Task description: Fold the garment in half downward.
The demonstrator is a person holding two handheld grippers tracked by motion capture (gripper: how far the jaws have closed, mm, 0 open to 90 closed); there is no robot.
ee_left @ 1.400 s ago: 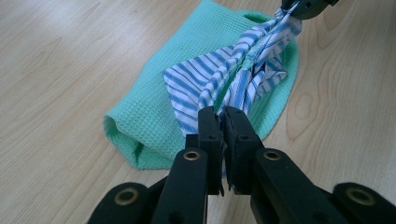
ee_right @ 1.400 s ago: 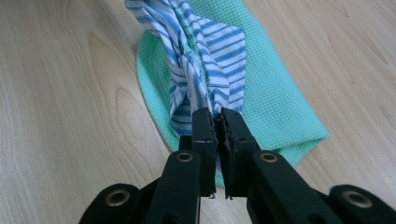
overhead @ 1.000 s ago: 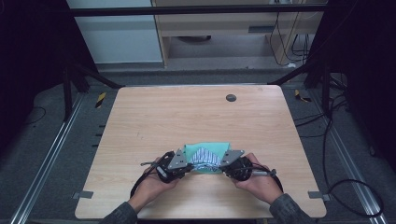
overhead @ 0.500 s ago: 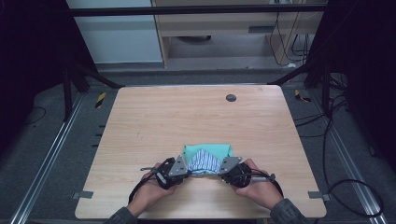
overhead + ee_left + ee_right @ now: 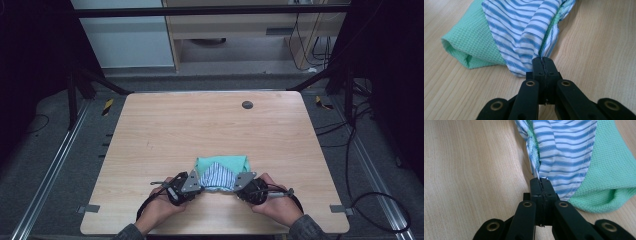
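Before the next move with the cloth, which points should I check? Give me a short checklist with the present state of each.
1. Left gripper pinches the striped cloth: ok, jaws closed on its edge.
2. Right gripper pinches the striped cloth: ok, jaws closed on its edge.
3. Green cloth is also caught in the jaws: cannot tell, the striped fabric covers the pinch.
4. Cloth lies on the table, away from its edge: ok.
5. Path ahead on the table is free: ok, the dark round spot sits far off.
6. Both hands hold their grippers: ok, seen in the high view.
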